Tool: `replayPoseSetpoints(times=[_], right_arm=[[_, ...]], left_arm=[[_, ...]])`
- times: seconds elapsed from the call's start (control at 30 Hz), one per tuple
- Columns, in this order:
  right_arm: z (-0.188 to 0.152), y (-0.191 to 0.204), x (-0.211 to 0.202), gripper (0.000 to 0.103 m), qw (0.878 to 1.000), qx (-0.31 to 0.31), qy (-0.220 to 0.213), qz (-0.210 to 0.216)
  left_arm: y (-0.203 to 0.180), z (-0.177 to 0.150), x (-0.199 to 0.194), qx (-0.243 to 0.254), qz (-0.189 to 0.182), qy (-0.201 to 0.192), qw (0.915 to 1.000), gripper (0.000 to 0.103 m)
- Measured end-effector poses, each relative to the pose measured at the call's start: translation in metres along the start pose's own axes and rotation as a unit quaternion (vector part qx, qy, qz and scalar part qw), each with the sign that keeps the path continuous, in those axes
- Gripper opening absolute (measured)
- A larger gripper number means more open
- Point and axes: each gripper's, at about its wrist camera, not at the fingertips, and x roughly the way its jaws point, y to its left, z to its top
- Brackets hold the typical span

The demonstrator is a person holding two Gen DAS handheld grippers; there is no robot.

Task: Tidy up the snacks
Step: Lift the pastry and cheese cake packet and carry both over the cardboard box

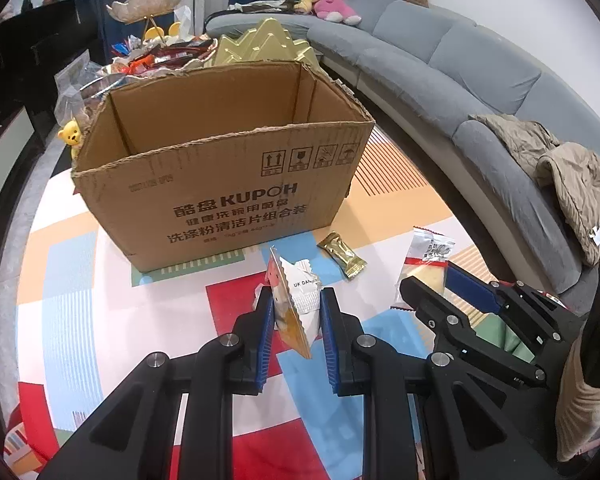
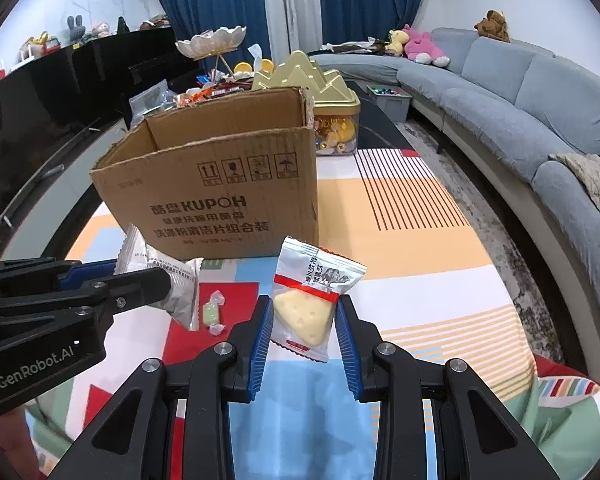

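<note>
1. Two wrapped snacks are held at once, one in each gripper, both raised clear of the colourful patchwork-patterned cloth (image 1: 380,208) in front of the open brown cardboard box (image 1: 236,184).
2. The left gripper (image 1: 294,312) is closed almost fully on a flat white-and-orange foil snack packet (image 1: 300,300); the packet is pinched edge-on and stands upright between the blue pads, presumably so that it can be dropped straight into the box.
3. The right gripper (image 2: 304,320) is closed on a clear-and-white plastic packet holding a yellow cheese-shaped wedge (image 2: 304,308); the jaws stand a little wider because the wedge is thicker.
4. Left lying on the cloth are a gold foil-wrapped bar (image 1: 342,258), near the box's front corner, and a small pale-green twist-wrapped sweet (image 2: 214,312).
5. The box is judged the likely destination, since its top is open and both packets are pointed towards it.
</note>
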Motion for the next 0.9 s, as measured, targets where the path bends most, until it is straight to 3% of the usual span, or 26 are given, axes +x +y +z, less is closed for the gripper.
replayPoseSetpoints(times=[0.9], right_arm=[[0.026,0.022,-0.042,0.033,0.998,-0.040,-0.046,0.016]], left_arm=[[0.021,-0.003,-0.054,-0.027,0.036,-0.042,0.9981,0.023]])
